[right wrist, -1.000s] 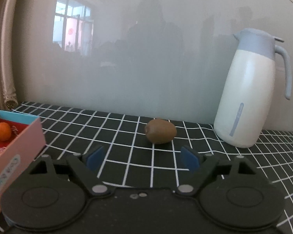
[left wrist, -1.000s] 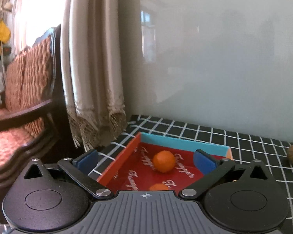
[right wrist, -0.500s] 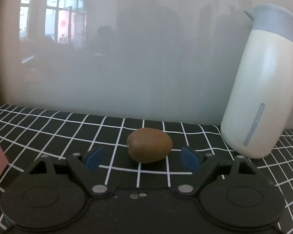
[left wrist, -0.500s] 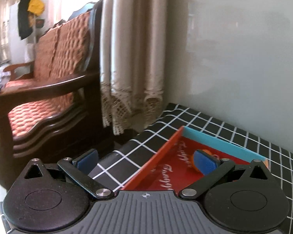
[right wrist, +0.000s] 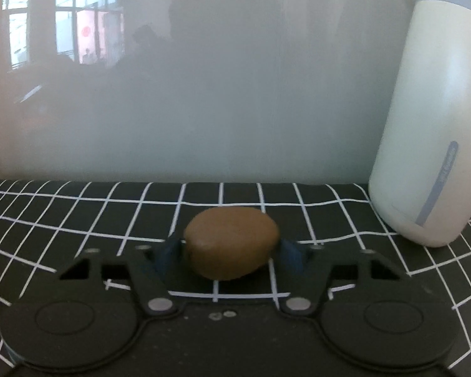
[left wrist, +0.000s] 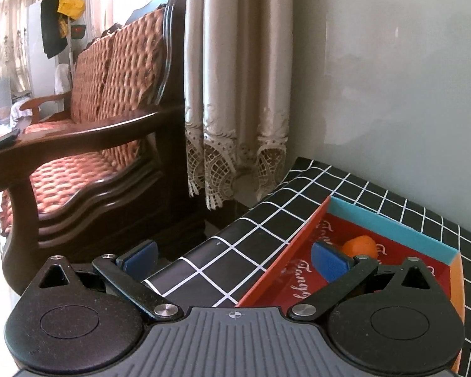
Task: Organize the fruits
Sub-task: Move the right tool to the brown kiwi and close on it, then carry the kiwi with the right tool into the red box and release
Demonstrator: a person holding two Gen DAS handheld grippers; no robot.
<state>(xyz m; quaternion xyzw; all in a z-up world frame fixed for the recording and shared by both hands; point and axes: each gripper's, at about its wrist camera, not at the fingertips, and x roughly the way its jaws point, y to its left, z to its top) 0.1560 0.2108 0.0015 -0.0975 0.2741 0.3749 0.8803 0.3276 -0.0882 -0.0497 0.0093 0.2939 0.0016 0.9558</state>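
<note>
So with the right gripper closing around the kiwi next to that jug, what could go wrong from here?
1. The kiwi is rounded and the right gripper meets it only at its two ends, so it may squirt out or bruise.
2. The white jug stands close on the right; a swing could knock it.
3. The left gripper straddles the red box wall and might snag it.

Left gripper (left wrist: 234, 256): matte black body, two round housings with recessed discs, triangular cutouts above them, black link arms pinned with silver screws, blue textured fingertip pads (left wrist: 328, 264), ribbed grey centre plate with a small white crosshair mark. Right gripper (right wrist: 230, 251): same black build, round housings, silver pivot screws, triangular and rectangular cutouts, darker blue pads (right wrist: 290, 253), two small pale dots on the centre plate, no ribbing visible.
</note>
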